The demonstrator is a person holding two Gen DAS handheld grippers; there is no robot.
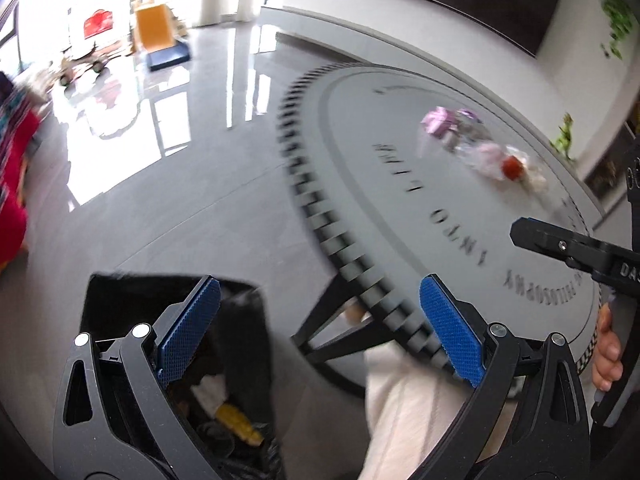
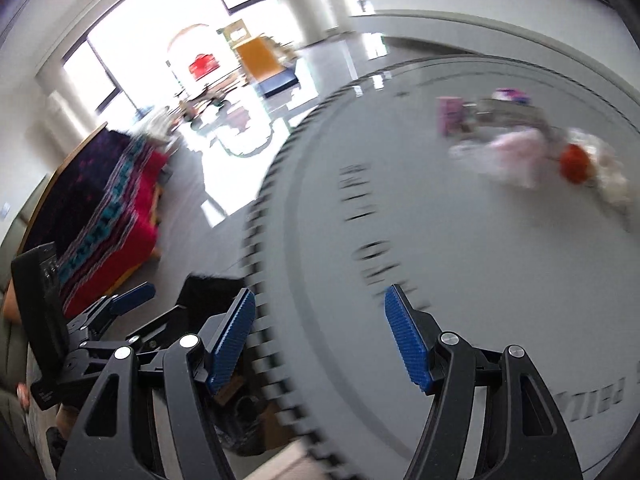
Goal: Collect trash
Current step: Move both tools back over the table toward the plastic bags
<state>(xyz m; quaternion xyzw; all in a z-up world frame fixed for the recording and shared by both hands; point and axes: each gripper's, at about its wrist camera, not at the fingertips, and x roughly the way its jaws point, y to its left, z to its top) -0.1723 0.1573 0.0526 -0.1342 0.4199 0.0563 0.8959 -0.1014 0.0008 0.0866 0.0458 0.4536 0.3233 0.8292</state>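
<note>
Round grey table (image 1: 460, 216) w/ trash pile (image 1: 484, 148); left gripper (image 1: 320, 332) & right gripper (image 2: 320, 340) both spread wide, empty.

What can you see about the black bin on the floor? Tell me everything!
The bin is black, with a roughly square mouth and a dark liner, and it stands open on the shiny grey floor beside the round table. Inside lie a white scrap, something yellow and dark bits. The view is blurred, so finer detail is lost. The left gripper hangs above it, jaws open, touching nothing.
</note>
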